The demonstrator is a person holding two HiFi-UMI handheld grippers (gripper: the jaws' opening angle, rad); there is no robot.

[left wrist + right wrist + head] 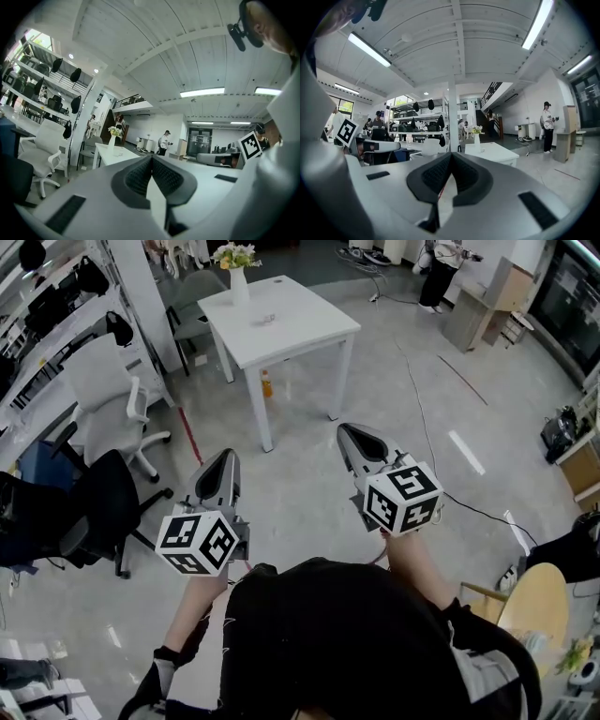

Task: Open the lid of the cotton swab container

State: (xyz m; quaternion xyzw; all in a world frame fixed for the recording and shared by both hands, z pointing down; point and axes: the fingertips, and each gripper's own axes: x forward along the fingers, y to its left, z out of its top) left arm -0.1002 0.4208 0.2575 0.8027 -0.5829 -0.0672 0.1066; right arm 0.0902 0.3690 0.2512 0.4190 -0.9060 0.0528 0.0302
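A white table [281, 320] stands ahead across the grey floor, with a vase of flowers [238, 273] and a small pale object [269, 318] on it, too small to identify. My left gripper [225, 457] and right gripper [349, 430] are held side by side in the air, well short of the table, both pointing towards it. Each is shut with nothing between its jaws. In the left gripper view the closed left gripper [151, 157] has the table [110, 154] beyond it. In the right gripper view the closed right gripper [451, 154] faces the table [492, 152] and vase [476, 137].
A white office chair [108, 395] and a black chair [98, 507] stand at left beside shelving. A grey chair [192, 301] sits behind the table, an orange bottle [267, 383] beneath it. A cable [427, 427] runs over the floor. A round wooden table [539, 601] is at right.
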